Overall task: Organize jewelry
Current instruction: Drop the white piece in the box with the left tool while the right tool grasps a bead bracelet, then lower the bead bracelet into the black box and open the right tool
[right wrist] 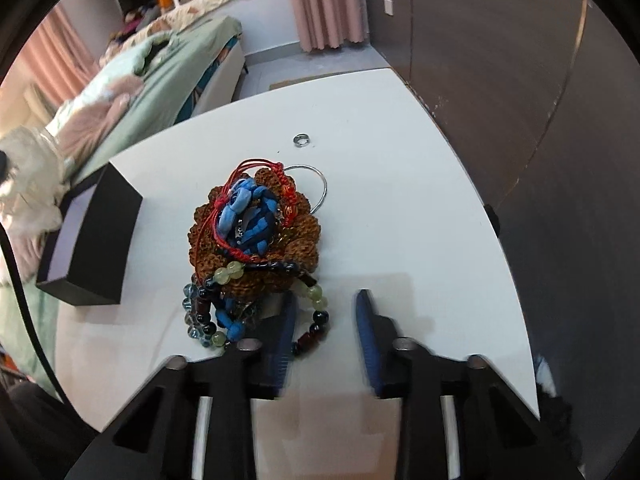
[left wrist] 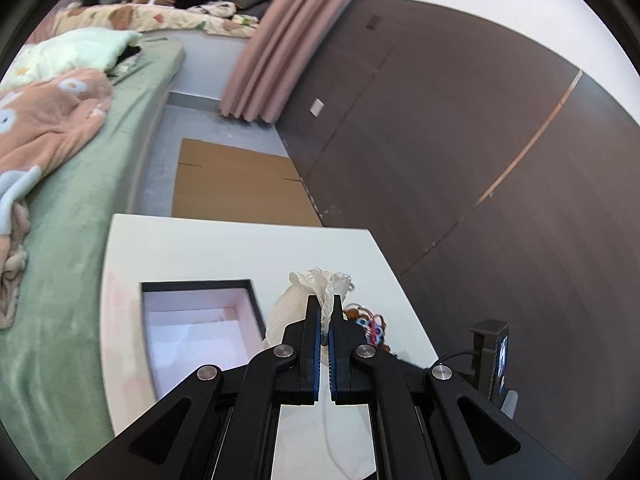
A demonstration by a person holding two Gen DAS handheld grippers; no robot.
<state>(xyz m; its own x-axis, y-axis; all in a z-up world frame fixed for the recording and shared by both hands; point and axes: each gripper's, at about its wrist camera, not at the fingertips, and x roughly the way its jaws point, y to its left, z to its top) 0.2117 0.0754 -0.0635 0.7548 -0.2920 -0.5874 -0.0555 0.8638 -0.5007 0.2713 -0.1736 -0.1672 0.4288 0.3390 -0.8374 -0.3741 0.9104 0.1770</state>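
My left gripper (left wrist: 325, 305) is shut on a white gauzy pouch (left wrist: 320, 284) and holds it above the white table (left wrist: 224, 248), beside an open black box (left wrist: 200, 320) with a pale lining. The pouch also shows at the left edge of the right wrist view (right wrist: 28, 176). A pile of jewelry (right wrist: 256, 240) lies in the middle of the table: brown seed beads, blue cord, red string, green and dark bead bracelets, a thin silver hoop (right wrist: 320, 188). My right gripper (right wrist: 326, 308) is open, low over the table at the near edge of the pile, its left finger among the bead bracelets.
A small silver ring (right wrist: 301, 140) lies on the table beyond the pile. The black box (right wrist: 96, 240) stands left of the pile. A bed (left wrist: 80, 200) with green sheet is at the left, a dark wood wall (left wrist: 480, 160) at the right, cardboard (left wrist: 236, 184) on the floor.
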